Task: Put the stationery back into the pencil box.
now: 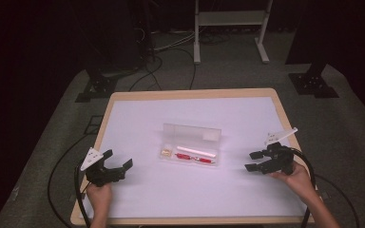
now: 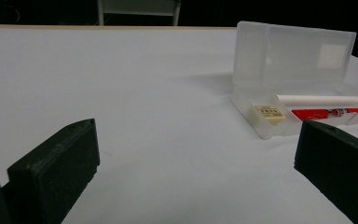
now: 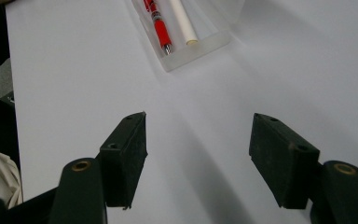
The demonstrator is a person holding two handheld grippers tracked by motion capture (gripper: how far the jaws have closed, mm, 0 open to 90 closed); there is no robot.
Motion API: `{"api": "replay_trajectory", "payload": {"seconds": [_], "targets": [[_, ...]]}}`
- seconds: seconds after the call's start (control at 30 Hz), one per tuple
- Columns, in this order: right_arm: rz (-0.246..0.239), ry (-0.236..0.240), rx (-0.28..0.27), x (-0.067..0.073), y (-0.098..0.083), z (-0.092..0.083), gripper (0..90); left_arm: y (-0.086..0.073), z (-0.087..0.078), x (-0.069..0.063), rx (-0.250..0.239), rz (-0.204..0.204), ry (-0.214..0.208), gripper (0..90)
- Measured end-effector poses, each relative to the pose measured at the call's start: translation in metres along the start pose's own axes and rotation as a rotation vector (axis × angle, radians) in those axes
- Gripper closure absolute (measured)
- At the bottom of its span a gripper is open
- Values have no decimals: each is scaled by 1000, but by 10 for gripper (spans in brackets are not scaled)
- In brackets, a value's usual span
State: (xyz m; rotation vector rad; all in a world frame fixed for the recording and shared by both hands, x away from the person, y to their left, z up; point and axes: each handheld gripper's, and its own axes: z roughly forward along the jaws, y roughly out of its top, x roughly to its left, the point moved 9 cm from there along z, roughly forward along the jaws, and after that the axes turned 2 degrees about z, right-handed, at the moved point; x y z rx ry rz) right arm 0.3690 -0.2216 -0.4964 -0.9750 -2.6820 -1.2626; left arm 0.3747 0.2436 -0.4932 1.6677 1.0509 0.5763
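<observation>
Left tool [image 1: 116, 164] is sitting wide open with nothing between its jaws, parked over the near-left part of the counter [image 1: 138, 114]. Right tool [image 1: 253, 161] is spread open too, nothing gripped, hovering over the near-right side and pointed in toward the middle. Neither one is touching anything.

The thing they're both aimed at is the clear plastic pencil case [image 1: 191, 142], which sits about dead centre on the counter, well apart from both tools. Its lid is flipped open and stands up along the far edge. Inside the tray there's a white stick [image 1: 197, 151] lying lengthwise, a red pen [image 1: 195, 158] just beside it on the near side, running parallel, and a small pale eraser [image 1: 166, 152] tucked into the left end.

From the left tool view you get the case [image 2: 256, 116] off to the right past the jaws, with the eraser [image 2: 268, 113] closest, then the white stick [image 2: 317, 99] and the red pen [image 2: 331, 113] behind it, and the lid upright at the back. From the right tool view the case end [image 3: 196, 49] is at the top, well ahead of the jaws, with the red pen tip [image 3: 161, 32] and the white stick [image 3: 182, 21] poking toward the camera.

Person's hands [image 1: 100, 194] come in from the bottom, one on each tool, with black cables [image 1: 66, 161] trailing off the counter edges. Counter top is white with a wooden rim, grey floor around it, a white frame stand [image 1: 230, 19] at the back.
</observation>
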Motion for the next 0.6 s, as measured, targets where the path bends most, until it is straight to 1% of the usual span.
{"api": "replay_trajectory", "payload": {"seconds": [0.23,0.37,0.6], "targets": [[12,-15,12,-3,-10,-4,356,0,0,0,-1,1,1,0],[27,-21,6,-5,-18,-8,351,0,0,0,-1,-3,0,0],[45,-30,-12,-3,-32,-14,342,0,1,1,2,-7,0,0]]}}
